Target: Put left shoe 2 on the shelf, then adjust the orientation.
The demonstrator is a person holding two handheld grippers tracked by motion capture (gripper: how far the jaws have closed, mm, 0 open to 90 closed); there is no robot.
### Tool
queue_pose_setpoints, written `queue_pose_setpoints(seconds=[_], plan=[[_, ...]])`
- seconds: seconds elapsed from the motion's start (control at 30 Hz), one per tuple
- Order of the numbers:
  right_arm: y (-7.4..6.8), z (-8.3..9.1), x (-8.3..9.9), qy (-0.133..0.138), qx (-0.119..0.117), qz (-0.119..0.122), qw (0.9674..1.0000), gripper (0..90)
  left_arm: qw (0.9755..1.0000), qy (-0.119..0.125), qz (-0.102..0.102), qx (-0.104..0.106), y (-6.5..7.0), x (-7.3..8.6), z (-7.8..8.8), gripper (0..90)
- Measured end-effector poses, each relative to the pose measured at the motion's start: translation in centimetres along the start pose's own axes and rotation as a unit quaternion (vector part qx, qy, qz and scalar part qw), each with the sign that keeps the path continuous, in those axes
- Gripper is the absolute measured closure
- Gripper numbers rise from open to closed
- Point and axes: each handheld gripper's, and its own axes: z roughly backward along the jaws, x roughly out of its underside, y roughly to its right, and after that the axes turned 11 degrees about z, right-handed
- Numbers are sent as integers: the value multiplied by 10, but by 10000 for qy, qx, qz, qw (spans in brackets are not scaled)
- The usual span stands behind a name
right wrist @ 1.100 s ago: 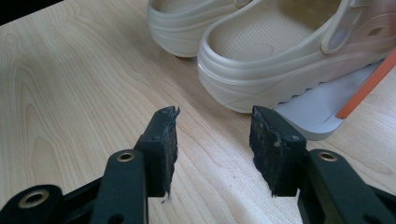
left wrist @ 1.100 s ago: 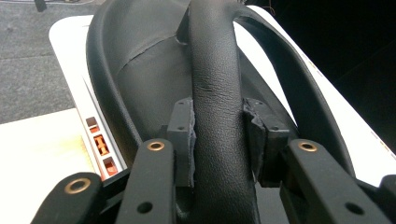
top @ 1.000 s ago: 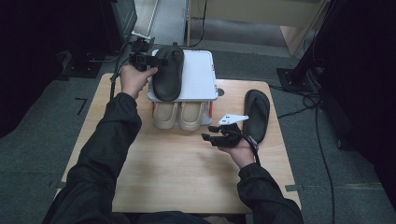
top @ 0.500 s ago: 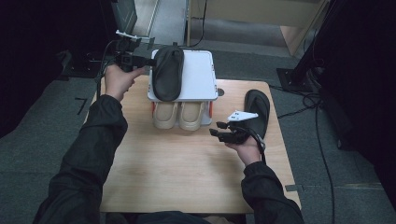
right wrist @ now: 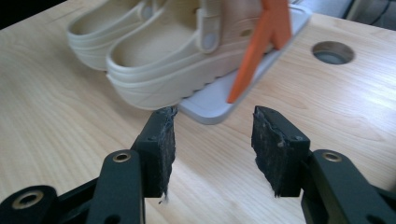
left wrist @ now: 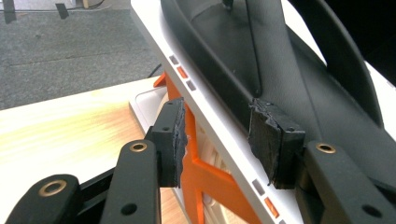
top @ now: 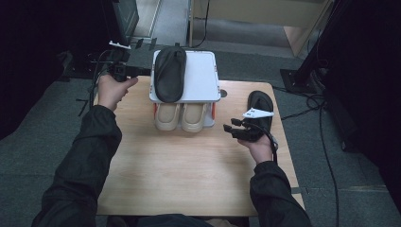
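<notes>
A black sandal (top: 170,73) lies on the left half of the white two-tier rack's (top: 201,78) top shelf. My left gripper (top: 144,72) reaches in from the rack's left. In the left gripper view its jaws (left wrist: 219,121) have opened and stand apart around the shelf edge (left wrist: 205,93) and the sandal's side (left wrist: 261,51), with no pad pressing. A second black sandal (top: 261,100) lies on the table at the right. My right gripper (top: 229,127) hovers just left of it, and its jaws (right wrist: 212,126) have just been opening with nothing between them.
A pair of beige clogs (top: 182,117) (right wrist: 154,51) fills the lower shelf (right wrist: 210,112) between orange supports (right wrist: 261,51). The wooden table (top: 189,170) has a round hole (top: 223,93) right of the rack. Cables trail over the dark floor at the right.
My left hand has drawn back to the left while the black sandal stays on the top shelf. The right hand has shifted right and a little farther back, toward the second sandal.
</notes>
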Motion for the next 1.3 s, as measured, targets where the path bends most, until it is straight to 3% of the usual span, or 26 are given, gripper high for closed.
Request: queue_pose_setpoints(seconds=[0.4,0.5,0.77,0.9,1.07,1.3], plan=[[25,1,8,-70,425,-239,9988,513,9999,-107,-90,-2,-8,28,2,551],[31,1,9,-55,549,-161,9983,522,9998,-131,-144,18,-9,36,2,549],[52,5,20,-71,734,-492,9961,530,9996,-149,-179,130,-13,58,3,537],[52,6,20,-86,780,-473,9958,530,9996,-122,-115,206,-15,67,2,530],[53,4,20,-99,827,-458,9955,529,9994,-175,-246,150,-18,75,1,528],[58,-2,24,-161,924,-515,9943,531,9994,-213,-222,172,-22,89,-1,525]])
